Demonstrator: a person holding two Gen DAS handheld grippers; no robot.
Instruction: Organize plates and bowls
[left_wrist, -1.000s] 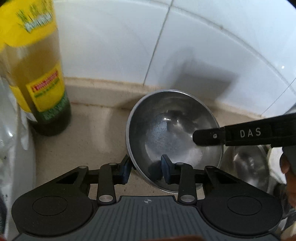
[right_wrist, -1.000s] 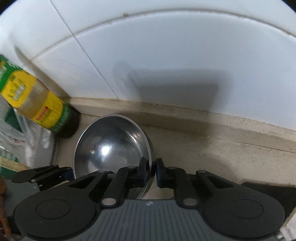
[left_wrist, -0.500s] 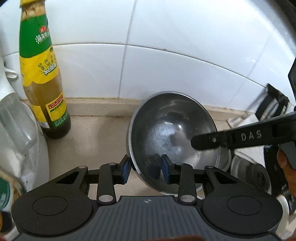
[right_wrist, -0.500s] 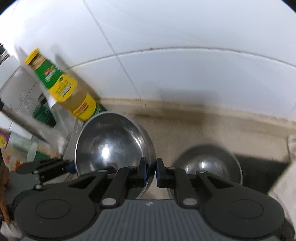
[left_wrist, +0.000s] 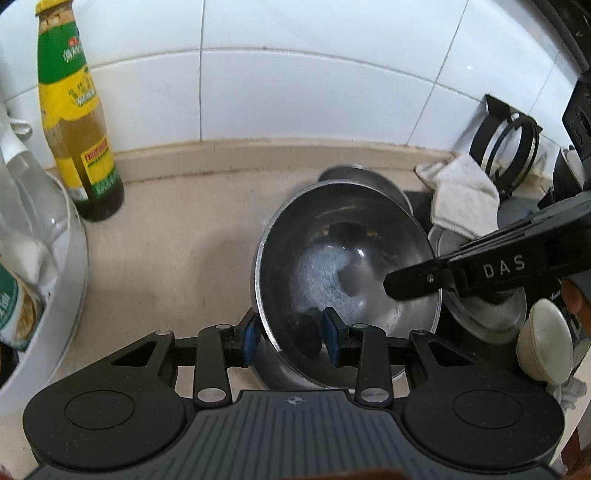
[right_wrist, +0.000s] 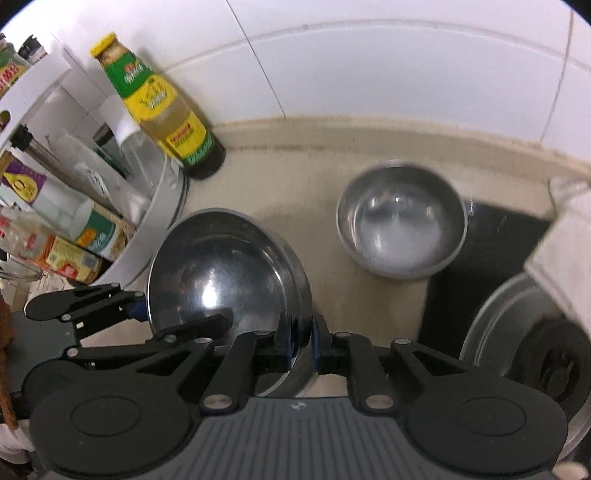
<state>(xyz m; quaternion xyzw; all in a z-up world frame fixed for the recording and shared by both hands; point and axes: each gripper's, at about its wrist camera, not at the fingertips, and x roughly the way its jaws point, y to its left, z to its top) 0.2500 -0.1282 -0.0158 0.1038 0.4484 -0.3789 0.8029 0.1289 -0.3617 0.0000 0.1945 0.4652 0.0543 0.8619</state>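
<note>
I carry one steel bowl between both hands, clear of the bench. My left jaws are closed on its near rim, one blue pad outside the wall and one inside, and my right jaws are clamped on the rim at the opposite side, so the bowl is pinched at two points and cannot swing or tip as it travels. In the left view the right tool reaches in from 3 o'clock and meets the rim there; in the right view the left tool comes in from 9 o'clock. I judge two grips are used because the rim is thin and slick, and a single pinch would let a wide bowl pivot. A second, smaller bowl sits on the bench at about 1 o'clock in the right view, partly on a dark mat, and I take it as the place to nest or set the carried one beside. The sauce bottle stands against the tiled wall at 10 o'clock, well apart from the bowl. A white cloth and a metal lid crowd the right side, so the lowering needs care there.
</note>
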